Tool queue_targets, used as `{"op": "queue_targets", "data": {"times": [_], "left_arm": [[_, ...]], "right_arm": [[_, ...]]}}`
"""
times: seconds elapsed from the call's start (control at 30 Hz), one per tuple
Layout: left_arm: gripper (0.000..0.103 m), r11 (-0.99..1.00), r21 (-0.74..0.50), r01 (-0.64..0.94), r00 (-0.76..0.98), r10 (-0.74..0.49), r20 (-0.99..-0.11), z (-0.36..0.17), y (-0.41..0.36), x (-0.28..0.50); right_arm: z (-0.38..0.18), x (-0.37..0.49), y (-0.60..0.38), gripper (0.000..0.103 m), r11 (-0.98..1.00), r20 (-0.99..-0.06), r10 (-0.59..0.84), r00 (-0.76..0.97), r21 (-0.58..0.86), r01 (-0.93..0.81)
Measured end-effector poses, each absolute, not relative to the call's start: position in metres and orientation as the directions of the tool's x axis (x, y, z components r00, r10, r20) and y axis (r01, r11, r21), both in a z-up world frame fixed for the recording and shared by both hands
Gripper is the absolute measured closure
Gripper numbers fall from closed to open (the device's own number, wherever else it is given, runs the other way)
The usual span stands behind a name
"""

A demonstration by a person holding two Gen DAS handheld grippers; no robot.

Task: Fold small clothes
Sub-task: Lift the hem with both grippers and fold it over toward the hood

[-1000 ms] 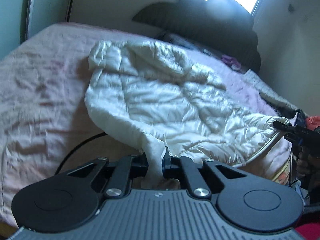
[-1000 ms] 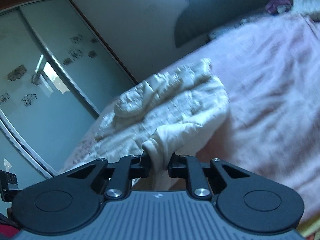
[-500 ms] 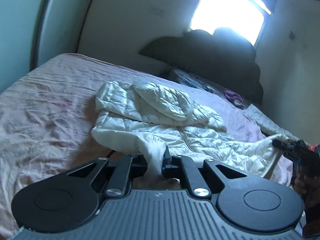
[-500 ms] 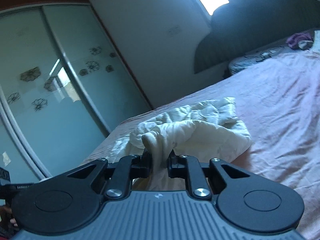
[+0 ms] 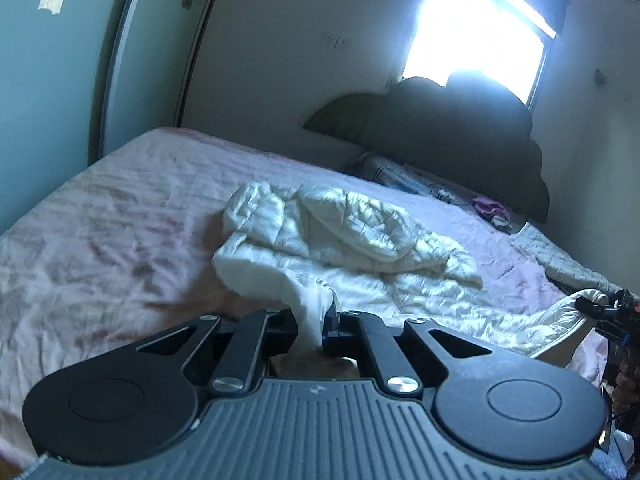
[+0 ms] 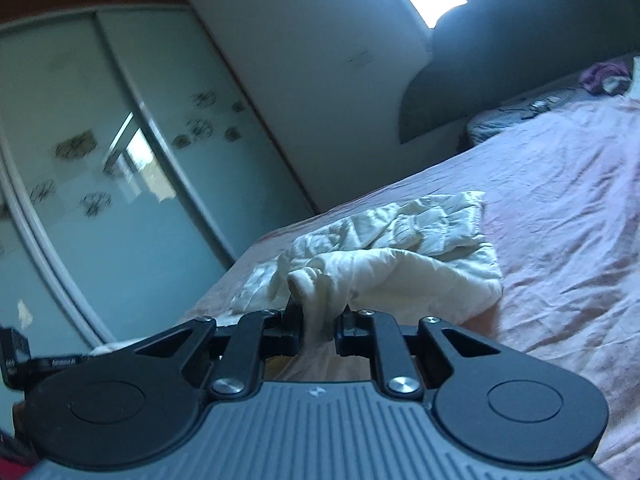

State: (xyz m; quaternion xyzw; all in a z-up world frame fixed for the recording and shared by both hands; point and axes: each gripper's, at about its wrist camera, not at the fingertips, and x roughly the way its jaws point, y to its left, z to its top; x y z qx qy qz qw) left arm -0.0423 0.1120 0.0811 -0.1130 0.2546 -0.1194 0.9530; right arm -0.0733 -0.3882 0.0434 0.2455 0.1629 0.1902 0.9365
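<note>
While the white quilted jacket (image 5: 360, 248) lies spread on the pink bedsheet (image 5: 100, 232), both tools hold it by its near edge. The left gripper (image 5: 314, 326) is almost fully closed, and a bunch of the white cloth is pinched between its jaws and rises a little from the bed. The right gripper (image 6: 318, 330) is also nearly closed, with a thicker roll of the same jacket (image 6: 400, 256) pressed between its jaws. In the left wrist view the right gripper (image 5: 604, 312) shows at the far right edge, and the cloth reaches to it. The far part of the jacket rests crumpled on the sheet, its hood folded over the body. Behind the bed stand a dark headboard (image 5: 440, 132) and a bright window (image 5: 476, 40). On the left is a wardrobe with sliding doors (image 6: 100, 160).
</note>
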Motion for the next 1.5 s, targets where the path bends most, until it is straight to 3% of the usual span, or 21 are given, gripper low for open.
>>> {"op": "queue_targets", "data": {"times": [0.43, 0.93, 1.13, 1.5], "left_arm": [[0.096, 0.956, -0.268, 0.121, 0.892, -0.223, -0.393, 0.102, 0.098, 0.015], [0.096, 0.974, -0.202, 0.098, 0.917, -0.168, -0.363, 0.121, 0.079, 0.117], [0.096, 0.984, -0.157, 0.081, 0.915, -0.135, -0.38, 0.124, 0.072, 0.17], [0.095, 0.998, -0.058, 0.021, 0.882, -0.046, -0.469, 0.097, 0.054, 0.272]], "right_arm": [[0.059, -0.018, -0.39, 0.088, 0.821, -0.116, 0.365, 0.924, 0.509, -0.26], [0.083, 0.074, -0.378, 0.088, 0.869, -0.076, 0.281, 0.957, 0.443, -0.22], [0.092, 0.123, -0.379, 0.088, 0.873, -0.081, 0.262, 0.962, 0.445, -0.2], [0.081, 0.211, -0.368, 0.088, 0.902, -0.171, 0.211, 0.962, 0.414, -0.124]]}}
